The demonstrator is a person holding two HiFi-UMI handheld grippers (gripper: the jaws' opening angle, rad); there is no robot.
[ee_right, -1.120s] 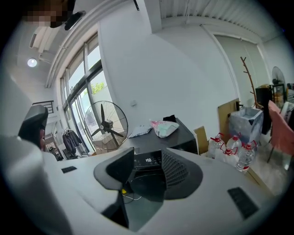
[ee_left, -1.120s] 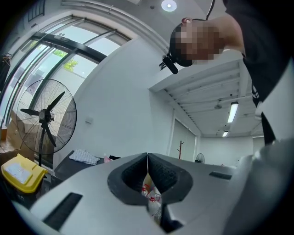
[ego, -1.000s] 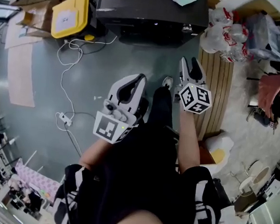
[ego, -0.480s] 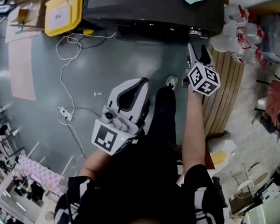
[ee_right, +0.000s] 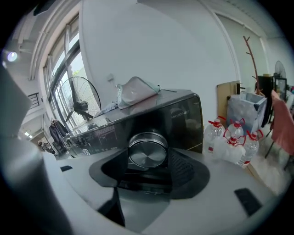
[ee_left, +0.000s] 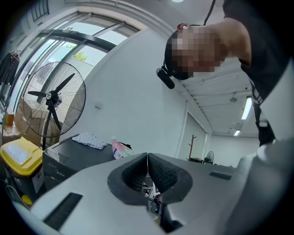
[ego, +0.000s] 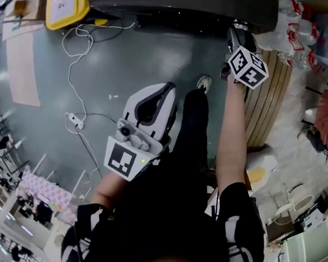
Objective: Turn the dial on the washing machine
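Note:
The black washing machine (ego: 179, 4) stands at the top of the head view. Its round silver dial (ee_right: 147, 153) sticks out of the front panel (ee_right: 174, 114). My right gripper (ego: 235, 36) reaches up to that panel at the machine's right end. In the right gripper view its jaws stand wide apart, the dial sits between the dark pads (ee_right: 186, 167), and a gap shows on the left side. My left gripper (ego: 154, 101) hangs low over the grey floor, away from the machine. Its two pads (ee_left: 158, 172) meet with nothing between them.
A yellow-lidded bin (ego: 66, 4) stands left of the machine, and a white cable with a power strip (ego: 74, 123) trails over the floor. Water bottles (ee_right: 232, 140) and a slatted wooden board (ego: 268, 96) are on the right. A cloth (ee_right: 135, 92) lies on the machine. A fan (ee_left: 53, 98) stands by the window.
My right gripper has travelled forward from mid-floor up to the machine's front panel. The left gripper has stayed about where it was, still shut.

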